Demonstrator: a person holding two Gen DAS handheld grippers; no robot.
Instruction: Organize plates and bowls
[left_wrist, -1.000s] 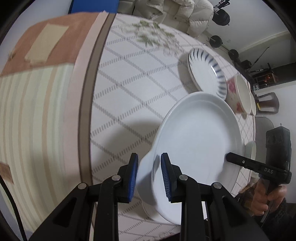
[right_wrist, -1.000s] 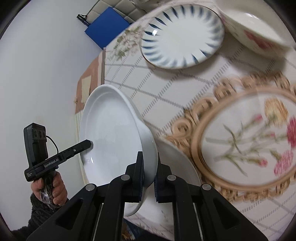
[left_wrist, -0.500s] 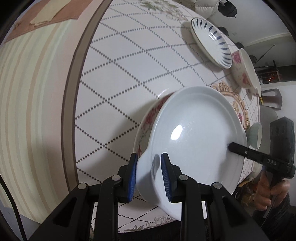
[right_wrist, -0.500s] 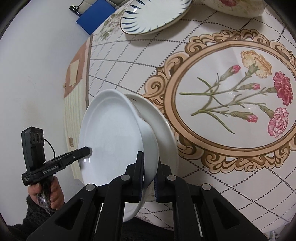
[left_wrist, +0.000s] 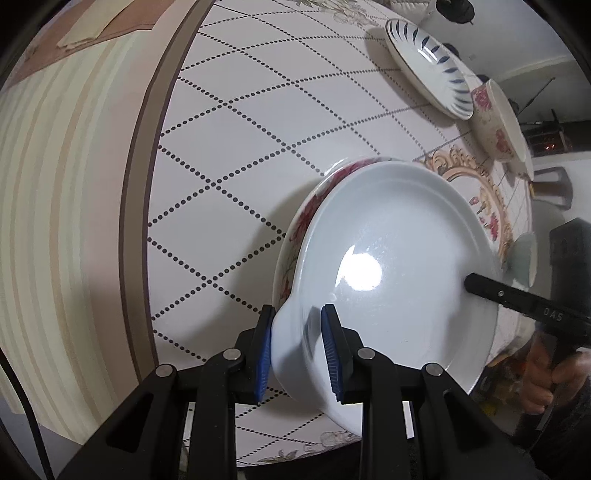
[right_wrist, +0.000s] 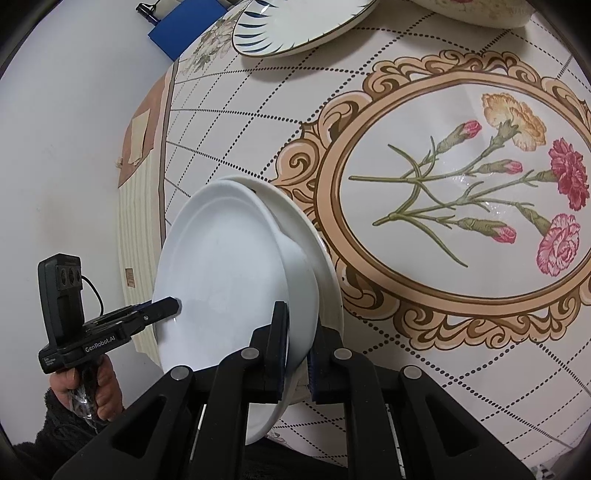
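A plain white deep plate (left_wrist: 399, 258) is held by both grippers just above a red-flowered plate (left_wrist: 314, 206) that lies on the table. My left gripper (left_wrist: 297, 350) is shut on the white plate's near rim. My right gripper (right_wrist: 297, 354) is shut on the opposite rim; the white plate (right_wrist: 221, 280) hangs tilted over the lower plate (right_wrist: 317, 240). I cannot tell whether the two plates touch. Each gripper shows in the other's view, the right gripper (left_wrist: 480, 290) and the left gripper (right_wrist: 166, 306).
A blue-striped plate (left_wrist: 428, 62) and a rose-patterned bowl (left_wrist: 498, 122) stand at the far side of the table. A small pale bowl (left_wrist: 524, 258) sits behind the white plate. The tablecloth's carnation medallion (right_wrist: 461, 206) lies to the right. The table edge (left_wrist: 140, 184) runs along the left.
Both grippers have carried the white plate lower and toward the table's near edge, over the flowered plate. The gap between the two plates has shrunk.
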